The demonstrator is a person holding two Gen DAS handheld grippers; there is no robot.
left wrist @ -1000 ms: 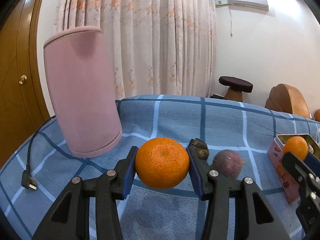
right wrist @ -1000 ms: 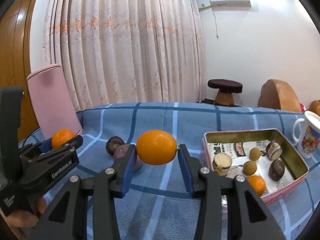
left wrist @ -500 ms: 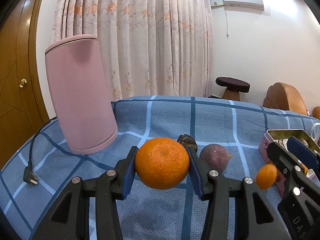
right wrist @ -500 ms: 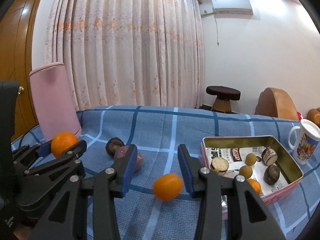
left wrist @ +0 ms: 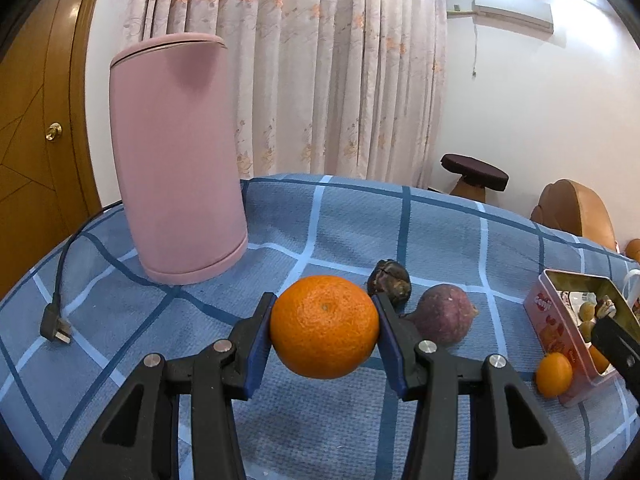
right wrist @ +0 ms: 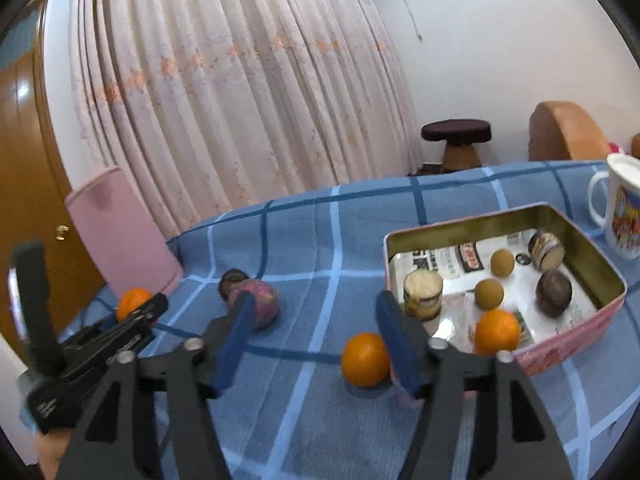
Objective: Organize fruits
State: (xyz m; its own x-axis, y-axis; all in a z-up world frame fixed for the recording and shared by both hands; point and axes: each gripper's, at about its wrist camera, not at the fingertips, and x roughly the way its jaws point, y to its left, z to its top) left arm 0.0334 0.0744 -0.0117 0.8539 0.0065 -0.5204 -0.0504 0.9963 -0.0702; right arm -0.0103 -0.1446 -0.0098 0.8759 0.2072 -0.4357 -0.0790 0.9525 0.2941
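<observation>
- Six fruits sat inside the pink tin box (right wrist: 568,236), the biggest thing in the job: one small orange (right wrist: 497,331) by the near wall, two dark round ones, two little tan ones and one that looked cut in half. So part of the tidying was done.
- One big mandarin (left wrist: 325,326) was held up off the blue checked cloth (left wrist: 340,220) by the left gripper (left wrist: 325,328). Its blue pads pressed on both sides of the fruit. It was well apart from the tin, so it had yet to go in.
- One purple fruit (left wrist: 442,316) lay on the cloth near the middle, not in the tin.
- One dark wrinkly fruit (left wrist: 389,280) lay just behind the purple one, also left to do.
- One little orange fruit (right wrist: 365,358) lay on the cloth just outside the near corner of the tin. The right gripper (right wrist: 316,340) hung over it with its fingers wide apart and nothing in them.
- Four fruits, I think, were left to put away.
- Some writing showed on the paper in the tin and on the tin's red sticker, but it was too small and blurry to read. The mug (right wrist: 622,212) had a bright picture; I could not read any words on it.
</observation>
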